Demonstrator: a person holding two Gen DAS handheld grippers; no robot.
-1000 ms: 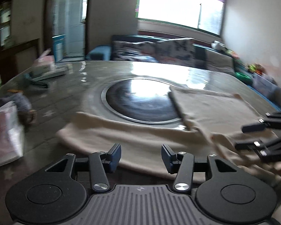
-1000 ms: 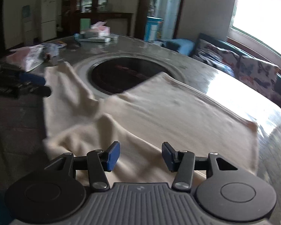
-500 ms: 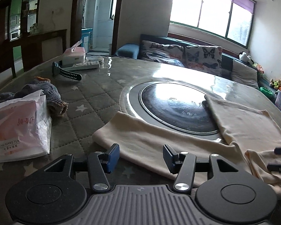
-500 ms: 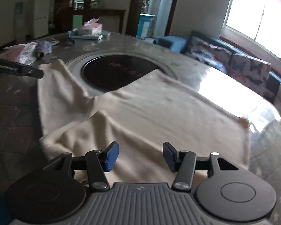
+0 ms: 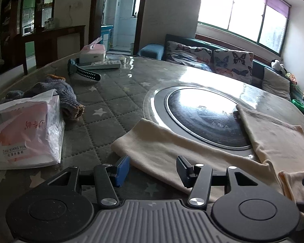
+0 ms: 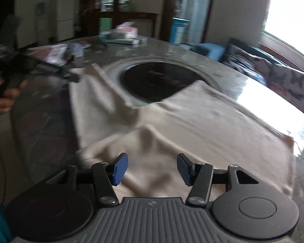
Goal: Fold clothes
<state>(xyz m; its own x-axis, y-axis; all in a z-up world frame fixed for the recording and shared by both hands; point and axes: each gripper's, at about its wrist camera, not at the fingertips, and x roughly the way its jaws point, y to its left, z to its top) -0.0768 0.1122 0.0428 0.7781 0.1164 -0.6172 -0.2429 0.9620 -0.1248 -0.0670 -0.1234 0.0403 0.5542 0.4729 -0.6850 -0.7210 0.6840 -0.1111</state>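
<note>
The left gripper (image 5: pixel 153 168) has swung leftward, jaws apart and empty, over the cream garment's (image 5: pixel 172 151) sleeve end — its long axis runs rightward across the table (image 5: pixel 115 99). The right gripper (image 6: pixel 152 168), also open and empty, hovers above the bunched body.

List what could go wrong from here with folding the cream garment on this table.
1. The cream fabric garment lies partly over the round dark glass hob set in the table; if the hob is hot, the cloth could scorch.
2. The open left gripper hovers at the sleeve edge; closing there may pinch only one layer.
3. A raised wrinkle sits ahead of the open right gripper, so a fold might trap creases.
</note>
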